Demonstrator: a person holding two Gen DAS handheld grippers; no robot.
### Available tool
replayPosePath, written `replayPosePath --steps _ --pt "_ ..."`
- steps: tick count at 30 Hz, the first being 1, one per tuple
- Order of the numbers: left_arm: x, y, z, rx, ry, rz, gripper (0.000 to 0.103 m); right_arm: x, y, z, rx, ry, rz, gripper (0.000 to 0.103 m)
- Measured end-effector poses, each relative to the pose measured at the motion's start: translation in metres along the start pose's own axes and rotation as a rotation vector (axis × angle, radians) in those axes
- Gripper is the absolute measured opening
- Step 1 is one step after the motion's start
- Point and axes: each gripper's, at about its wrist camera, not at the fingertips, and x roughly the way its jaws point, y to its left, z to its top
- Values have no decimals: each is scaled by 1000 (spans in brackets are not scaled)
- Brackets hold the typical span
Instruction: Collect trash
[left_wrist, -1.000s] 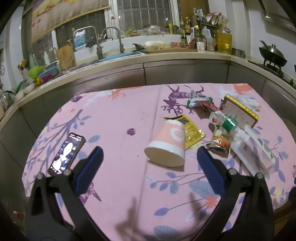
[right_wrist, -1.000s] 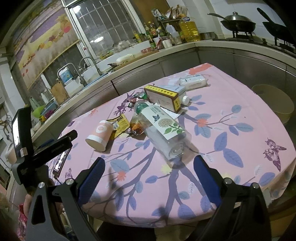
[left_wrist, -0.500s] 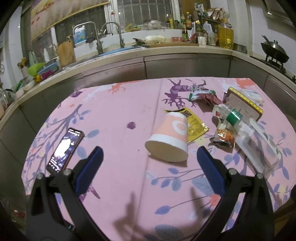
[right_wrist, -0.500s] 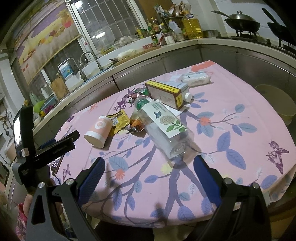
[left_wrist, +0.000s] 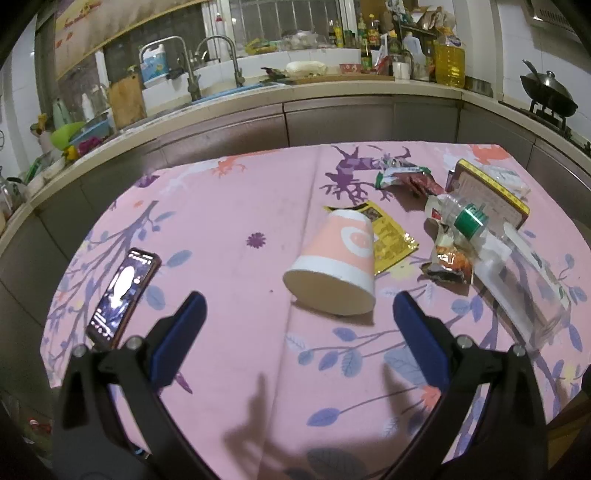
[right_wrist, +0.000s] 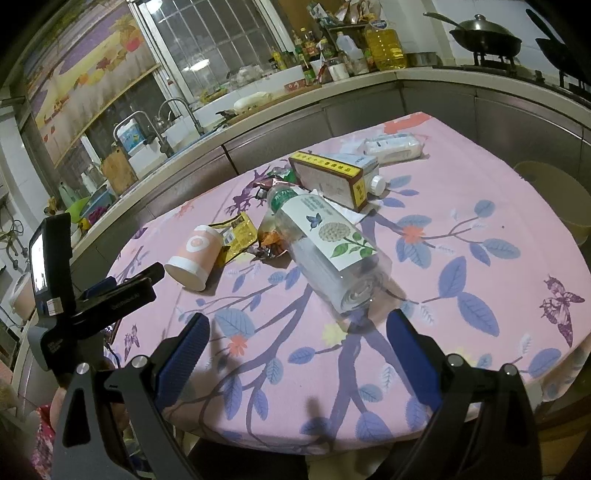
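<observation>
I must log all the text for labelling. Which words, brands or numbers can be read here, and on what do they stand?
None can be read with certainty.
Box: yellow strip with dark characters, blurred.
Bottle: label shows a butterfly and flower; print too small.
Yellow packet: print blurred.
Phone: screen text too small.
Left gripper: white lettering, unreadable.

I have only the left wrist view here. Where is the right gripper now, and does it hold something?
Observer: The right gripper is open and empty. The base of the plastic bottle lies just ahead of its fingers.
Operator: Is any bin near the table?
Observer: A beige round container stands lower, past the table's right side. I cannot tell if it is a bin.
Operator: What lies beyond the box?
Observer: A whole white packet lies behind the yellow-edged box.
</observation>
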Motion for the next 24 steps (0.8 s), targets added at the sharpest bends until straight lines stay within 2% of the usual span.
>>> replayPosePath --steps 10,17,24 --pt "5 1 0 2 13 -1 97 4 -2 0 2 11 -4 93" --pt "11 9 0 -24 24 -6 97 8 -3 2 -8 27 -71 93" --pt "13 5 -2 1 41 13 97 8 -4 1 -17 36 -119 93"
